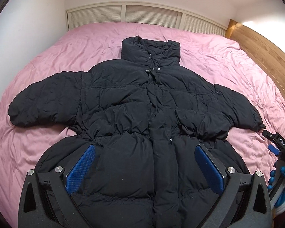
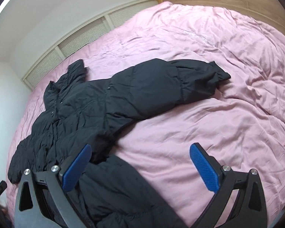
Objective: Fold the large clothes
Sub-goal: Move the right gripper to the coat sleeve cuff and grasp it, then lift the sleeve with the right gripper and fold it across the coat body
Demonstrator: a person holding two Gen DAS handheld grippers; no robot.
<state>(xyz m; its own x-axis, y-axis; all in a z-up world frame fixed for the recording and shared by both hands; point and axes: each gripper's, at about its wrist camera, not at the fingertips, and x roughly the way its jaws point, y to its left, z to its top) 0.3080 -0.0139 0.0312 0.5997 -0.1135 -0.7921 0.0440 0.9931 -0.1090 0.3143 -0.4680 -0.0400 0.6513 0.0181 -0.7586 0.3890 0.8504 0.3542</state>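
Claws both spread: I am holding the left claw [image 1: 144, 163] over the black puffer coat [image 1: 134, 98] and the right claw [image 2: 140, 163] probably toward its sleeve [image 2: 180, 83].

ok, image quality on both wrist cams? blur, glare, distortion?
Left wrist: sharp; strong fisheye bends the headboard; blown-out patch on the wooden panel at the upper right; black jacket keeps its quilting detail. Right wrist: slightly soft, tilted horizon, bright streak at the upper left corner, pink bedding evenly lit, dark vignette at the corners.
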